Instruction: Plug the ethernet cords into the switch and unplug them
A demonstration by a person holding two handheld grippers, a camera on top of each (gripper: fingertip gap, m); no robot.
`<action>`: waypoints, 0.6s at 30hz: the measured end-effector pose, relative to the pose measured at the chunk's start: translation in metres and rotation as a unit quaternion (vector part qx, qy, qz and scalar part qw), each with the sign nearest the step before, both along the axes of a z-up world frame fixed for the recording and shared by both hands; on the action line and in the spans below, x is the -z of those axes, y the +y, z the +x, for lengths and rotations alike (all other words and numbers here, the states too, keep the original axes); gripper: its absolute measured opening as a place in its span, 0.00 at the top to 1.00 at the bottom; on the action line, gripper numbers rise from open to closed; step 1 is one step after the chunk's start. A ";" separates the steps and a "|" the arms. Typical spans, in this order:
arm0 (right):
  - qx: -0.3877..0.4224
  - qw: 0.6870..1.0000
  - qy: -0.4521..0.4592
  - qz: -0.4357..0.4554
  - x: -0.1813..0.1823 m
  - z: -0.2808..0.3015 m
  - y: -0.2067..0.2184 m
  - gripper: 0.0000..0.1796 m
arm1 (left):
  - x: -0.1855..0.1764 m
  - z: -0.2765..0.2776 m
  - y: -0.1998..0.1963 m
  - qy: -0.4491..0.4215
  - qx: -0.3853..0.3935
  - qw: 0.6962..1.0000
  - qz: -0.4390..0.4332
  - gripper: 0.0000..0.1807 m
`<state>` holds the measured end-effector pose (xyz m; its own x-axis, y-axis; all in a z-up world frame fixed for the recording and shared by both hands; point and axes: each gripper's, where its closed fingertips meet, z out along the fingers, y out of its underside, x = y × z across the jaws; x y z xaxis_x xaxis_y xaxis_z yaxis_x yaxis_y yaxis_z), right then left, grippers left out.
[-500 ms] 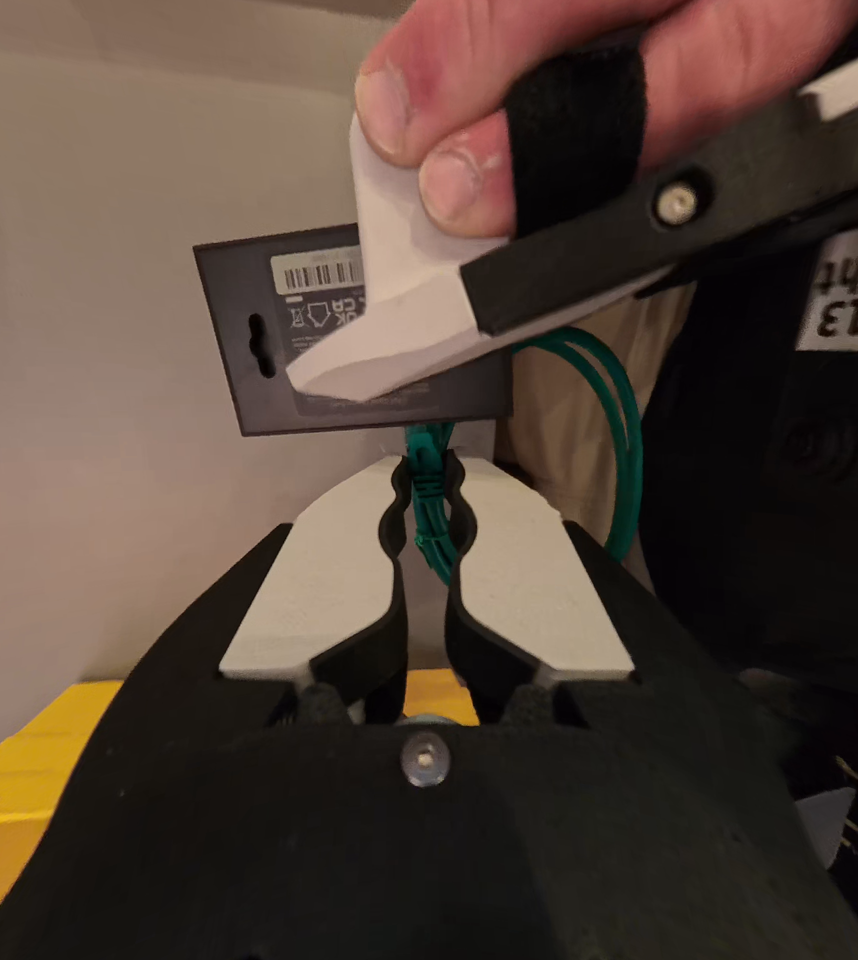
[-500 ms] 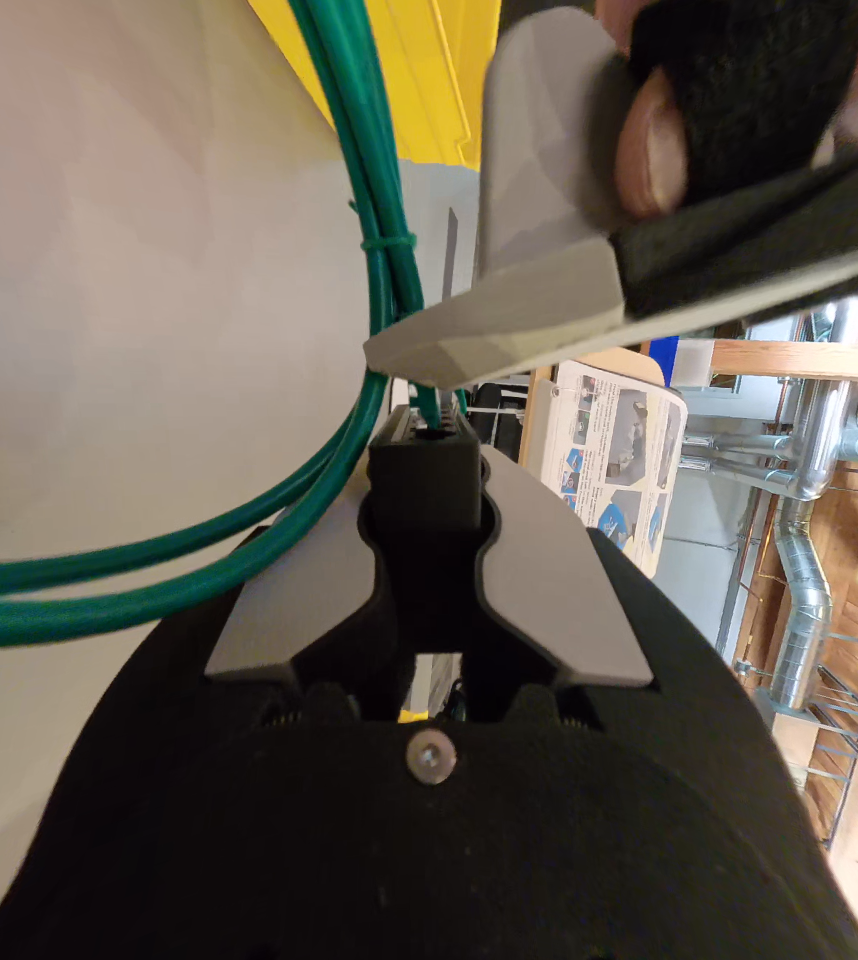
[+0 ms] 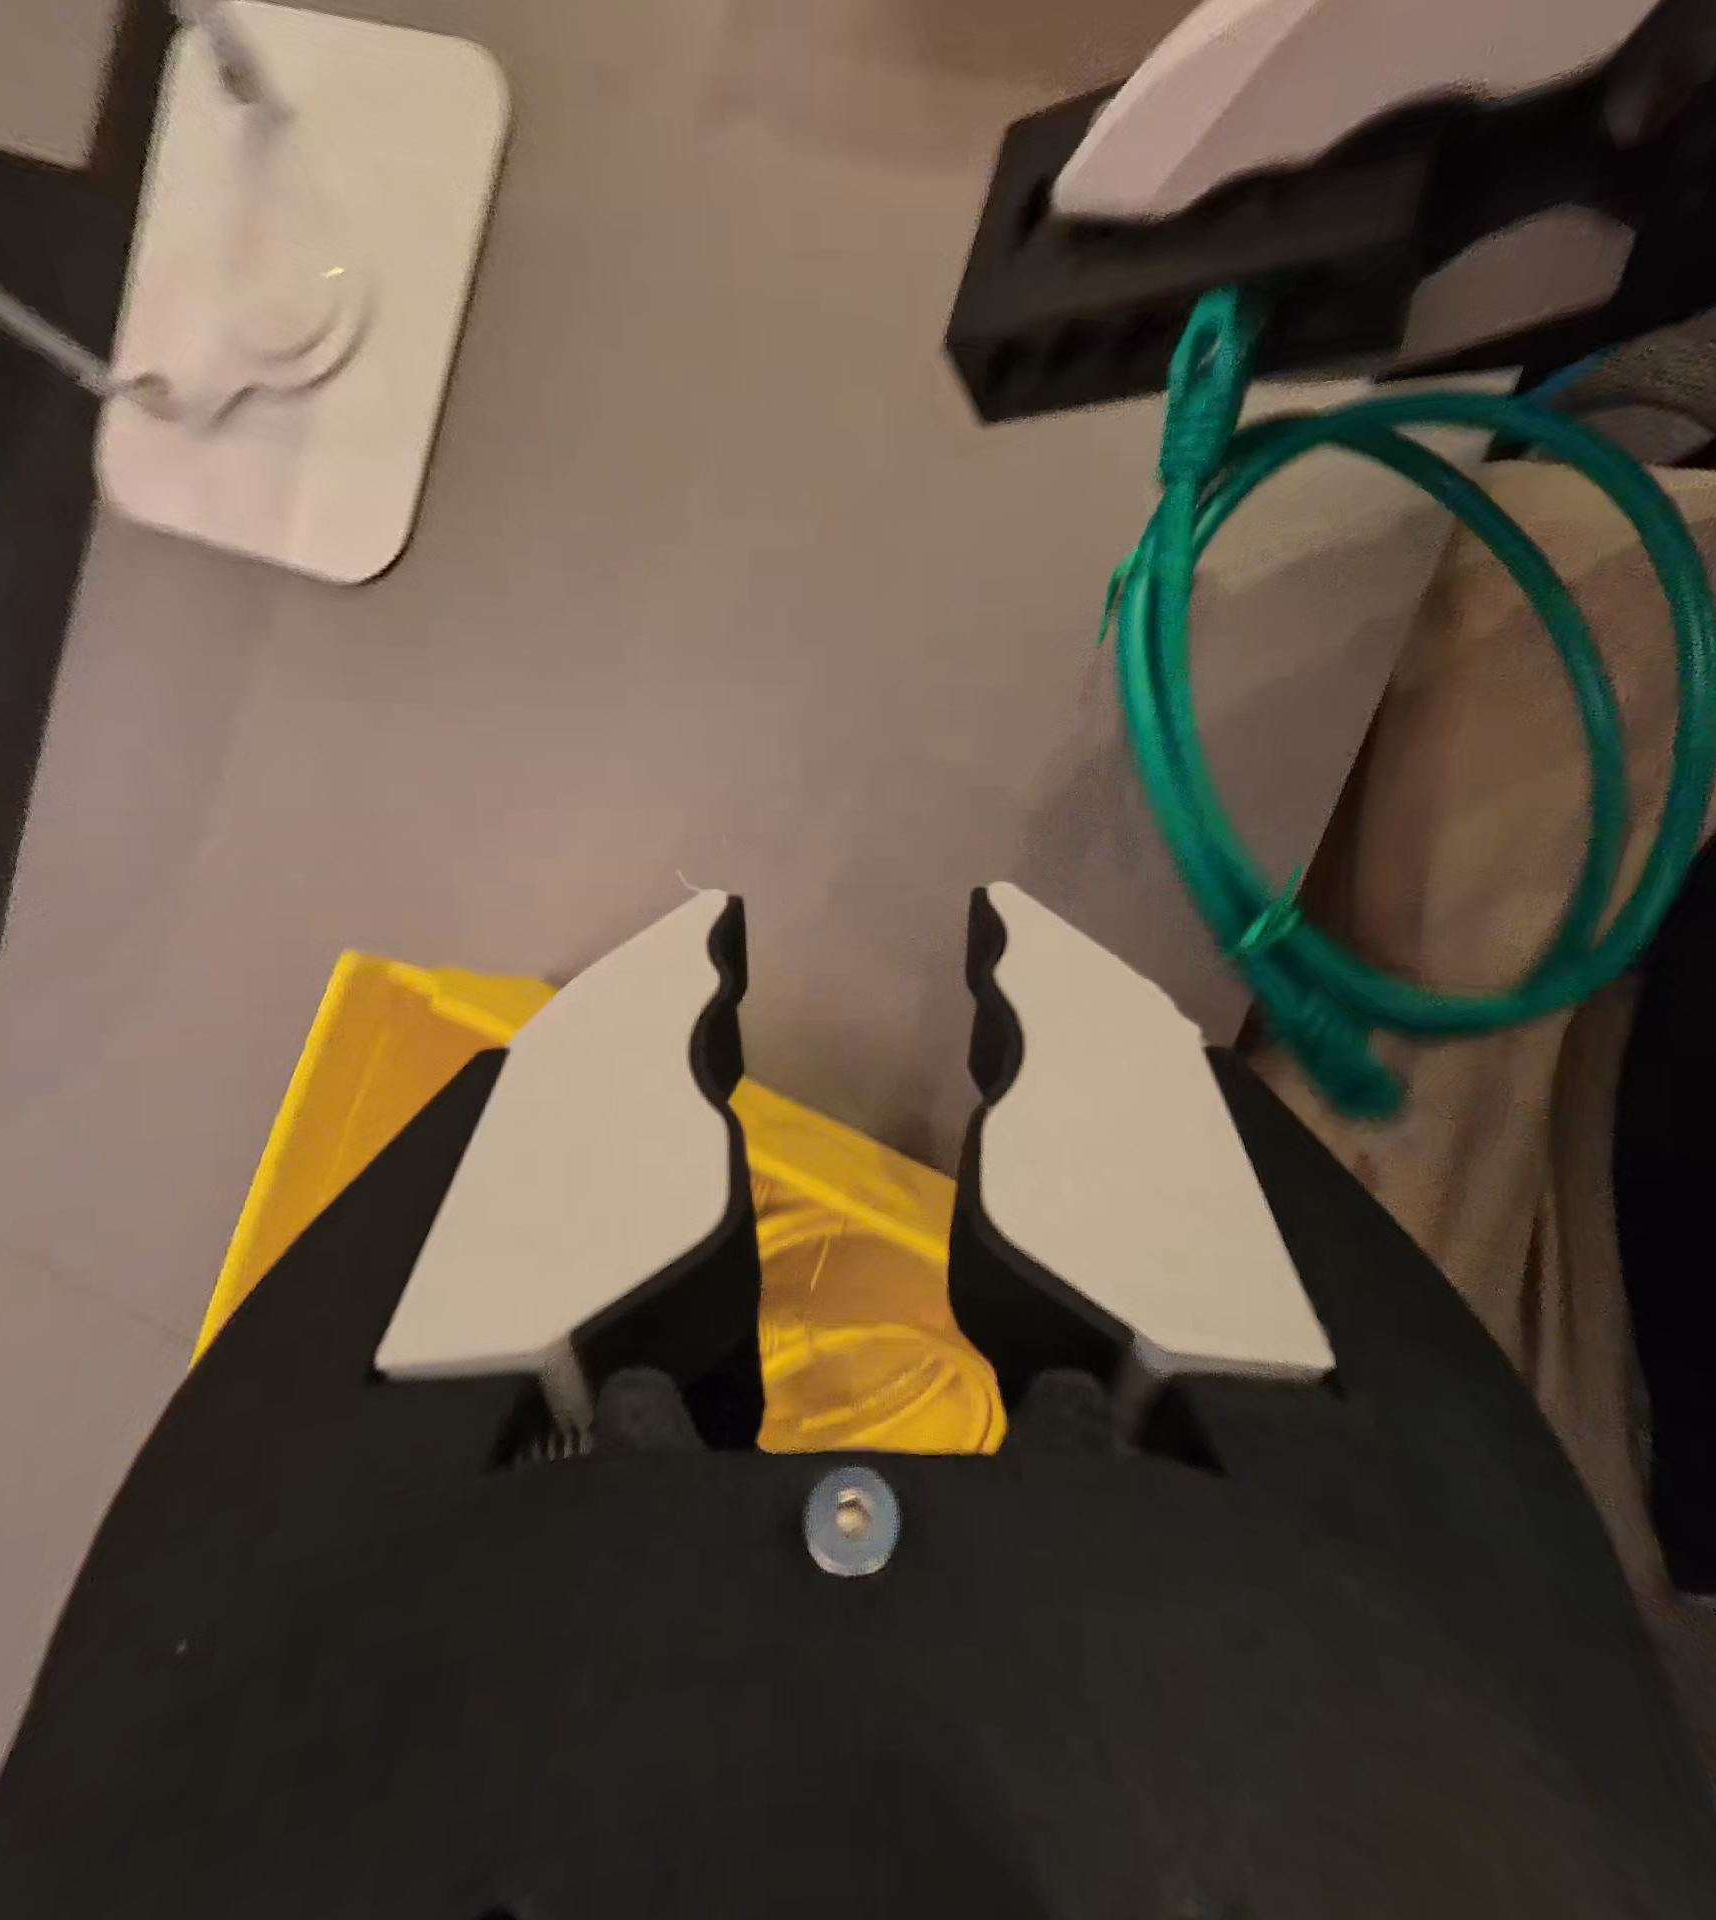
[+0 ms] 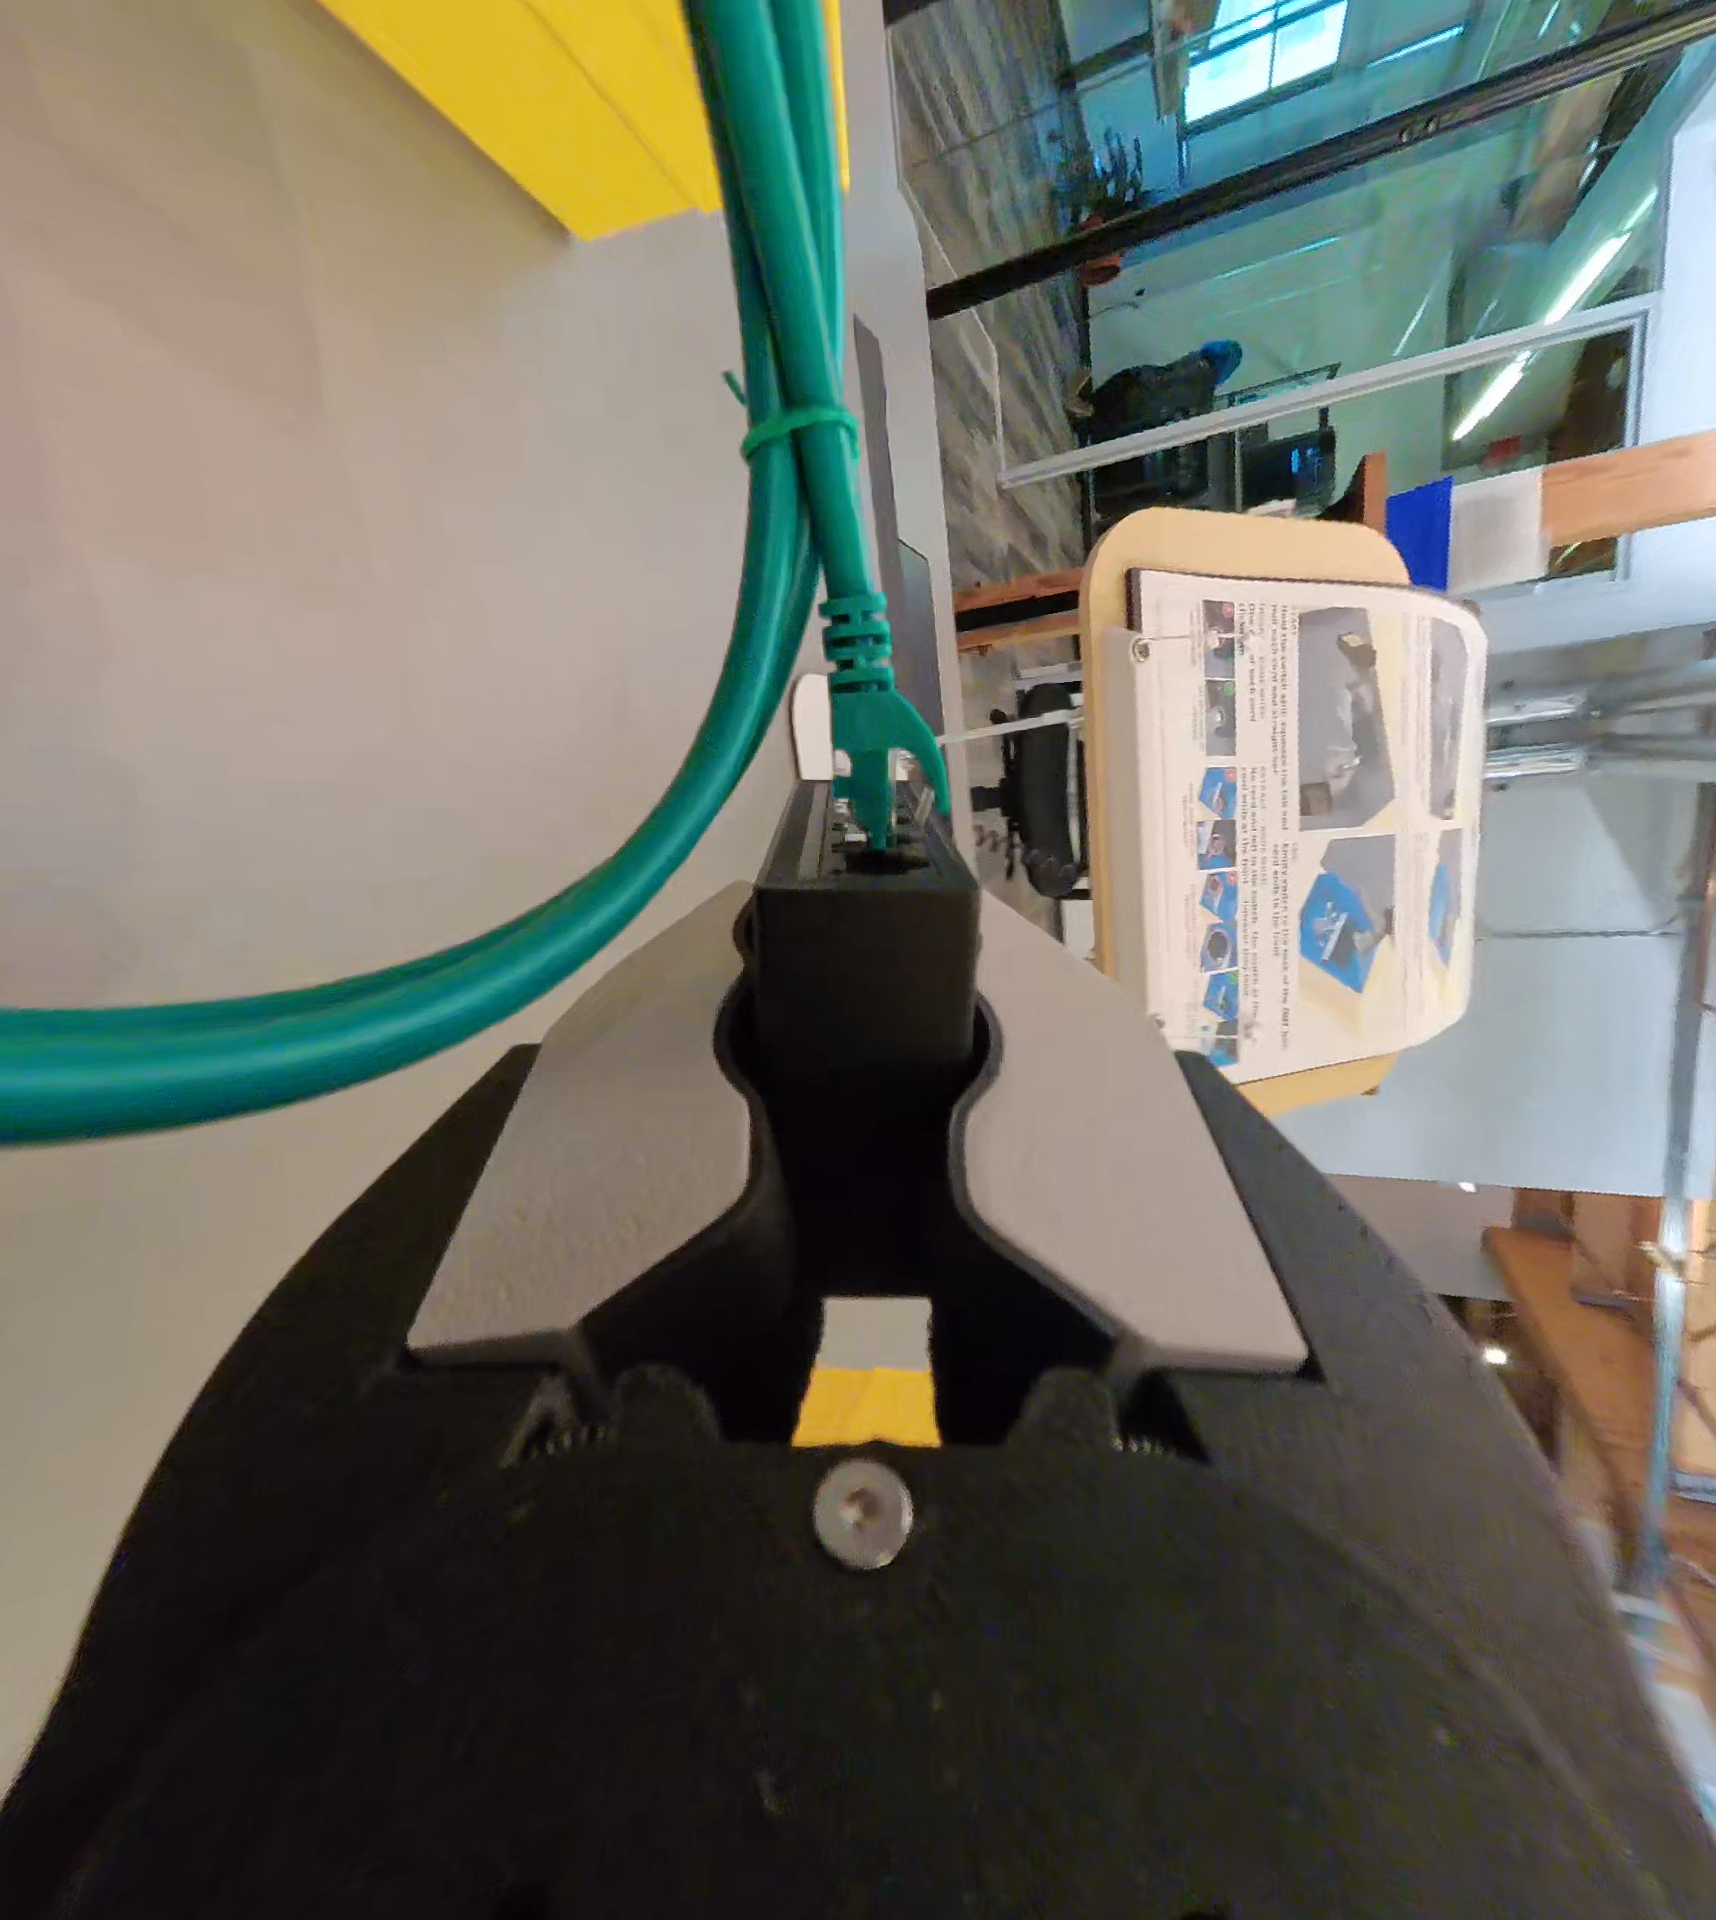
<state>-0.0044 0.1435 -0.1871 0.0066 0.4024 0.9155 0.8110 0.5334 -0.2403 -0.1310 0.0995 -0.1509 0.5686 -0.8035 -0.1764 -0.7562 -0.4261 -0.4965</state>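
Right wrist view shows the grey table [image 4: 262, 520] as the biggest surface, matte and smooth, with a yellow bin [image 4: 542, 114] of hard plastic at its far edge. My right gripper [image 4: 864, 935] is clamped on 1 end of the switch [image 4: 864, 966], a matte black box with square corners sitting in the scalloped notch of the grey pads. The green ethernet cord [image 4: 334, 1018] is rubbery and round, coiled in 2 loops and bound by a thin green tie; its ribbed plug [image 4: 859, 717] sits in a port on the switch's upper face. In the left wrist view my left gripper [image 3: 854, 935] stands apart and holds nothing, low over the bin and well apart from the switch [image 3: 1093, 312], which hangs up at the right with the cord's coil [image 3: 1436, 727] dangling under it and the loose 2nd plug [image 3: 1342, 1060] at the bottom. My judgement: the next job is to get hold of a plug again, so I should keep the right clamp steady, bring the left pads square onto the stiff ribbed boot rather than the slippery cable, and move along the port's line, since a sideways tug could strain the small latch.
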 end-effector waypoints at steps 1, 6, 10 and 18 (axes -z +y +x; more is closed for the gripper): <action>0.001 1.000 0.008 -0.009 0.000 0.001 0.001 0.84 | -0.004 -0.011 -0.006 -0.019 -0.009 1.000 0.007 0.79; 0.009 1.000 0.016 -0.022 -0.001 0.003 0.002 0.84 | -0.002 -0.089 -0.025 -0.085 -0.141 0.986 0.024 0.80; 0.007 0.999 0.001 -0.037 0.011 -0.002 0.002 0.84 | 0.036 -0.115 -0.033 -0.132 -0.205 0.970 0.012 0.79; -0.007 0.999 -0.012 -0.048 0.020 -0.013 -0.008 0.84 | 0.080 -0.120 -0.008 -0.038 -0.208 0.976 0.045 0.77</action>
